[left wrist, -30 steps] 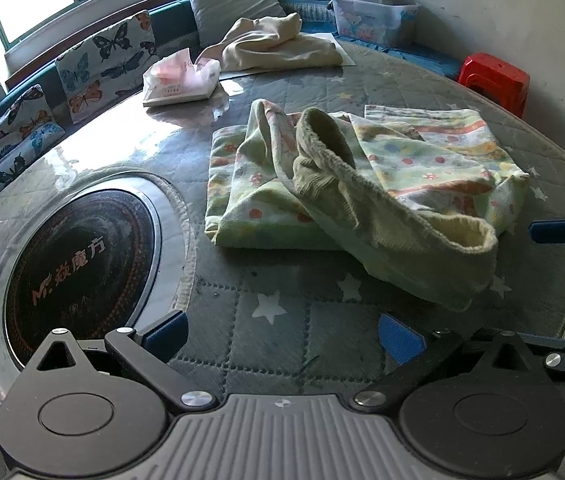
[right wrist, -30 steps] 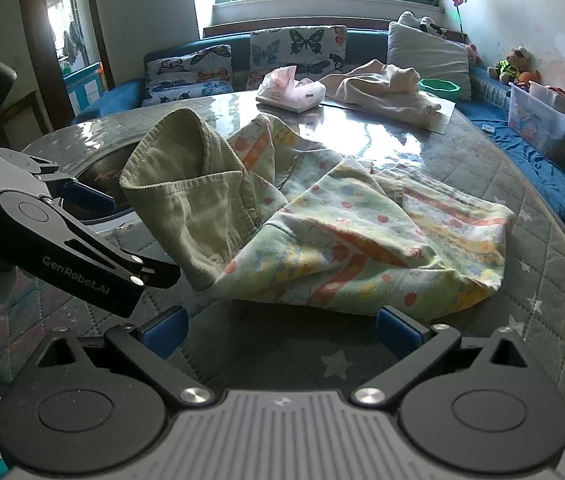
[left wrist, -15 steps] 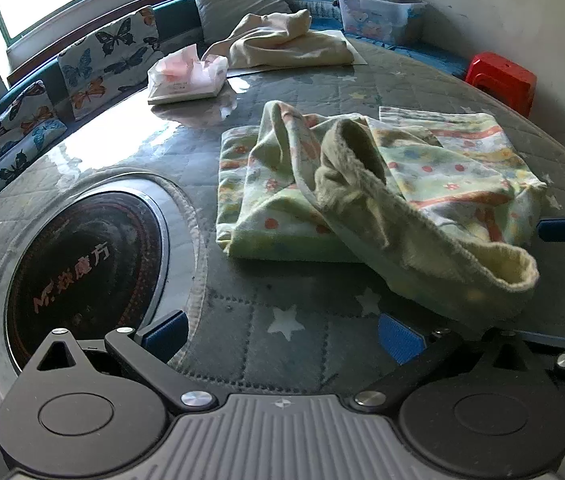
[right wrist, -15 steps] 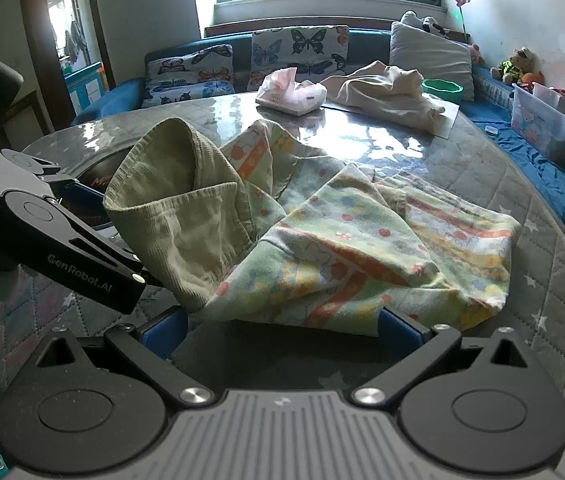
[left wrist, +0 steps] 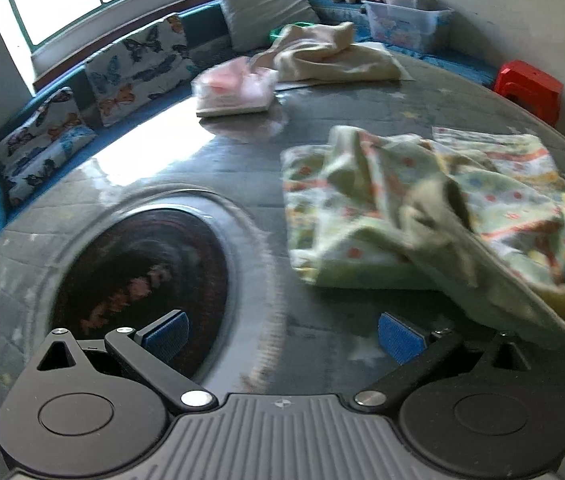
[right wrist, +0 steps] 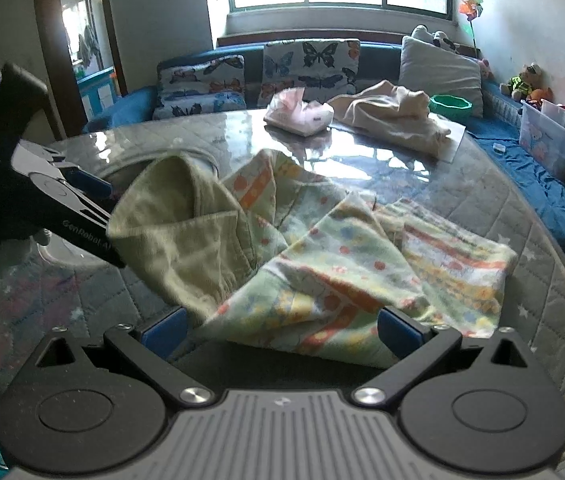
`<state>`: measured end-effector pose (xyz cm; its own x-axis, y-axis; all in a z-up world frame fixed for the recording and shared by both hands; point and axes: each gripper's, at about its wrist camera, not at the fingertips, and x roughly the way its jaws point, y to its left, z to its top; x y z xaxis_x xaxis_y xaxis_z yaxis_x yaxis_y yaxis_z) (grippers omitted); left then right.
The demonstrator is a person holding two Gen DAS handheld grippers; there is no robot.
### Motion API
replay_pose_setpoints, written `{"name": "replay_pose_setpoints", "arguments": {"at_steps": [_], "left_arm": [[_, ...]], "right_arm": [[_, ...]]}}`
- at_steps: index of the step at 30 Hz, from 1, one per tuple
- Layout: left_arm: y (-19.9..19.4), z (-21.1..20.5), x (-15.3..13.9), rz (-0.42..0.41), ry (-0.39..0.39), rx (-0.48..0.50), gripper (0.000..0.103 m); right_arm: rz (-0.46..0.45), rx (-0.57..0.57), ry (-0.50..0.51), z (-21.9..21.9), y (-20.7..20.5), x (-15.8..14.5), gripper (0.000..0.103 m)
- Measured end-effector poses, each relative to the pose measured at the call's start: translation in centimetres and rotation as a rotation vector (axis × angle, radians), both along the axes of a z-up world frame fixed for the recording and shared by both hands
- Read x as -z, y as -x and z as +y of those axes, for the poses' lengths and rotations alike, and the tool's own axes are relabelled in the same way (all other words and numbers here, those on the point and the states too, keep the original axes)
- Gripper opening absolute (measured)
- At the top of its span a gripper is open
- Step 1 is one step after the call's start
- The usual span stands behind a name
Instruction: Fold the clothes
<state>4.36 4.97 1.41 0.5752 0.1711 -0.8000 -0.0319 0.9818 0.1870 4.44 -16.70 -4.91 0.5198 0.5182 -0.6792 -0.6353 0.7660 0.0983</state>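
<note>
**Count of things on and around the round table**

One patterned garment (right wrist: 362,264), one cream garment (right wrist: 390,120), one pink tissue pack (right wrist: 300,114). Three butterfly cushions (right wrist: 310,66), one grey pillow (right wrist: 438,78). One green bowl (right wrist: 451,105), one clear storage bin (left wrist: 406,24), one red stool (left wrist: 530,88), one pinwheel (right wrist: 470,6), two grippers (right wrist: 280,330).

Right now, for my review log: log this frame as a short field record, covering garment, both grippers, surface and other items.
garment: patterned garment crumpled on the table, plain lining turned out
left hand-held gripper: open, holding nothing
right hand-held gripper: open, garment edge between fingers, not clamped
surface: quilted round table
other items: beige cloth, tissue pack
</note>
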Motion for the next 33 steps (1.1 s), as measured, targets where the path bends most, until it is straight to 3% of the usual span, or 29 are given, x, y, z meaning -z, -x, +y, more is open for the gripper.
{"name": "replay_pose_setpoints", "arguments": {"at_steps": [6,9,13,16,24,33], "left_arm": [[-1.5,3.0,-1.4,-0.045,0.018,-0.083,0.103],[-2.6,3.2,-2.3,-0.078,0.078,-0.081,0.103],[-4.7,2.6,-2.1,-0.086,0.098,-0.075,0.101],[-6.7,2.7,-0.9,-0.068,0.119,-0.092,0.092],[-10.3,4.0,2.4,-0.034,0.246,-0.125,0.056],[-11.6,3.2,4.3,-0.035,0.239,-0.094,0.059]], "right_arm": [[-0.036,0.035,-0.04,-1.4,-0.9,-1.6,0.101],[-0.037,0.069,-0.037,-1.7,-2.1,-1.3,0.1],[-0.025,0.153,-0.013,-2.6,-4.6,0.3,0.097],[0.012,0.225,-0.014,-3.8,-6.3,1.6,0.094],[0.063,0.325,-0.012,-6.0,-8.6,4.3,0.092],[0.091,0.331,0.001,-5.9,-9.2,5.7,0.092]]}}
